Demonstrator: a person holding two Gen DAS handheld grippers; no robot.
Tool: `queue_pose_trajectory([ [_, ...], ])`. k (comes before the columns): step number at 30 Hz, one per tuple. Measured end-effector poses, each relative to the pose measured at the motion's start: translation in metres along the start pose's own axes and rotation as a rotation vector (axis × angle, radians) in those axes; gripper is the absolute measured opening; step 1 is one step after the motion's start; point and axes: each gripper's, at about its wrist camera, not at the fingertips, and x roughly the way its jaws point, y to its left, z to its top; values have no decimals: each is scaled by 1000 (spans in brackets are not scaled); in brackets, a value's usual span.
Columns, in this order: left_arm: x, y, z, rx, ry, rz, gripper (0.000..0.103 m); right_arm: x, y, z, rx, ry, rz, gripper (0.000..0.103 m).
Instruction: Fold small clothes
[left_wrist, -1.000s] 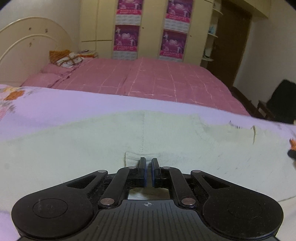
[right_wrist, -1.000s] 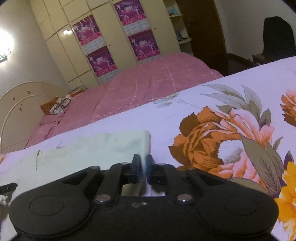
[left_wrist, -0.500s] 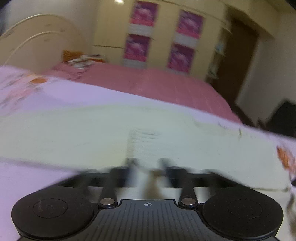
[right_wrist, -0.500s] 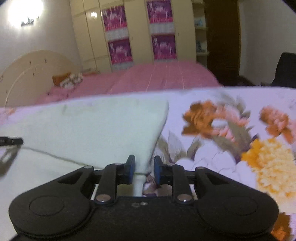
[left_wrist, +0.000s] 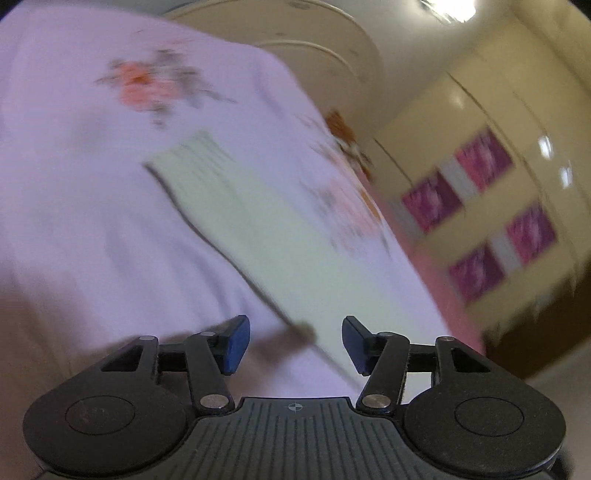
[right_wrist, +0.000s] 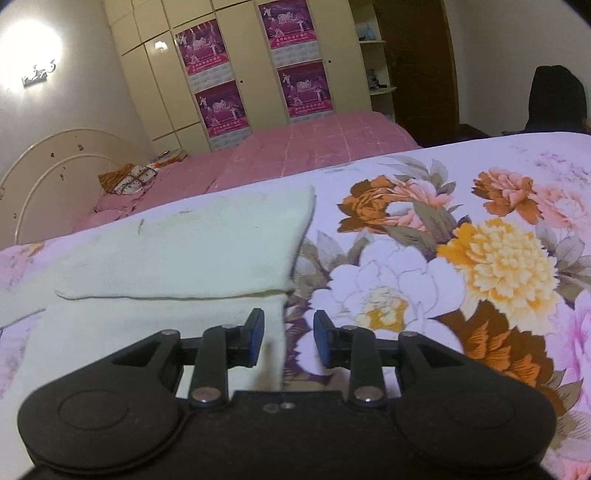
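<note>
A pale cream knit garment (right_wrist: 192, 251) lies on the floral lilac bedsheet (right_wrist: 480, 229), its far part folded over the near part, with the fold's edge running across just beyond my right gripper (right_wrist: 288, 341). The right gripper is open and empty, its jaws on either side of the garment's right edge. In the tilted, blurred left wrist view a long sleeve-like strip of the same garment (left_wrist: 266, 240) stretches away with a ribbed cuff at its far end. My left gripper (left_wrist: 295, 345) is open and empty above the strip's near end.
A second bed with a pink checked cover (right_wrist: 295, 147) stands behind. Cream wardrobes with purple posters (right_wrist: 258, 66) line the back wall. A curved headboard (right_wrist: 55, 170) is at the left. A dark chair (right_wrist: 557, 99) stands at the far right.
Both grippers were shut on the garment's near edge, carried it over into a fold and have opened, letting it go. The left gripper has swung and tilted towards the sleeve.
</note>
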Motion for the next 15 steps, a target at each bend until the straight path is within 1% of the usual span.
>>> queue_pose_trajectory([
  [2,3,15,13,-94,-32,-8,57,1,5,2,4,1,14,30],
  [7,8,40,34,-236,-128,19,57,5,14,6,-1,2,29,30],
  [8,12,41,34,-248,-140,22,57,6,14,7,0,3,29,30],
  [10,19,46,38,-245,-150,24,57,9,13,8,5,5,28,30],
  [13,32,32,44,-143,-132,74,56,17,9,9,24,8,15,30],
  [14,38,24,49,-94,-113,98,27,20,7,10,34,11,7,30],
  [15,48,18,53,-27,-58,122,2,24,5,10,44,15,-1,30],
])
